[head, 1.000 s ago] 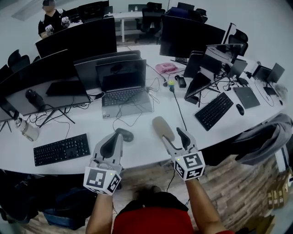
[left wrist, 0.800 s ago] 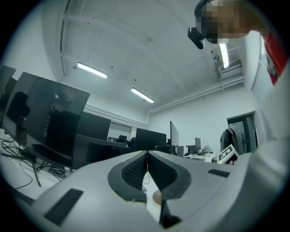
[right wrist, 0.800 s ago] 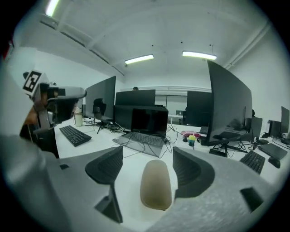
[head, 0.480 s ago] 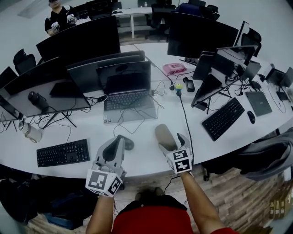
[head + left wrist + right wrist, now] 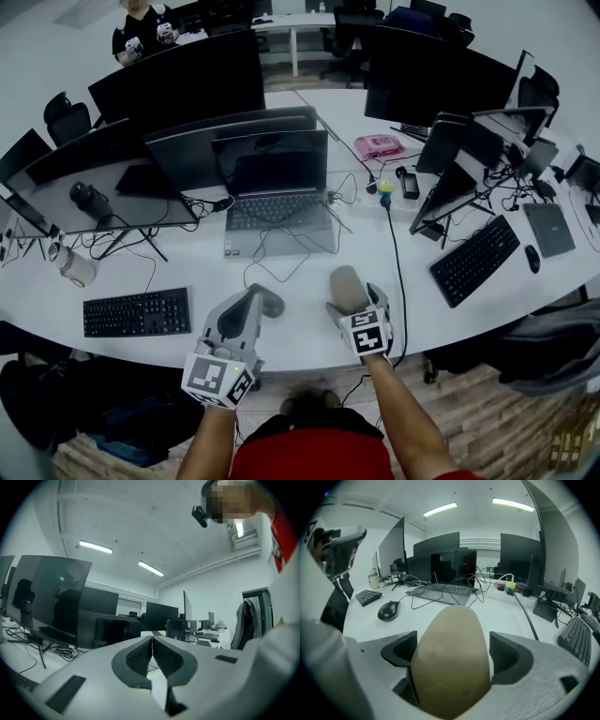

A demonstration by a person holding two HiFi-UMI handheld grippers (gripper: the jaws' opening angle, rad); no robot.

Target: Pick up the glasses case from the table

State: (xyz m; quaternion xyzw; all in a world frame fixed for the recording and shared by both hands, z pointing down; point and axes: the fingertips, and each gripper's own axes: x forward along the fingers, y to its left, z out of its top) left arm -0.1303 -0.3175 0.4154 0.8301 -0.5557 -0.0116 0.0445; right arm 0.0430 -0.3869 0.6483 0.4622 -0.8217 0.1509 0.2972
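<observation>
The tan oval glasses case [image 5: 348, 287] lies lengthwise between the jaws of my right gripper [image 5: 357, 302], low over the white table [image 5: 141, 272] near its front edge. In the right gripper view the case [image 5: 452, 660] fills the gap. The jaws are opening, and the right pad [image 5: 506, 653] stands clear of it with a visible gap. The right gripper [image 5: 455, 649] points down at the table. My left gripper [image 5: 253, 294] hovers to the left, level, its jaws shut together on nothing [image 5: 152, 641].
A black mouse [image 5: 271, 302] sits just beyond the left gripper's tip, also seen as the mouse [image 5: 388, 610]. A laptop [image 5: 277, 204], a black keyboard [image 5: 136, 312], monitors and loose cables crowd the far side. A cable [image 5: 397, 272] runs along the case's right.
My right gripper has come down toward the table with the case, and its jaws have spread apart from it. The left gripper sank and shifted slightly.
</observation>
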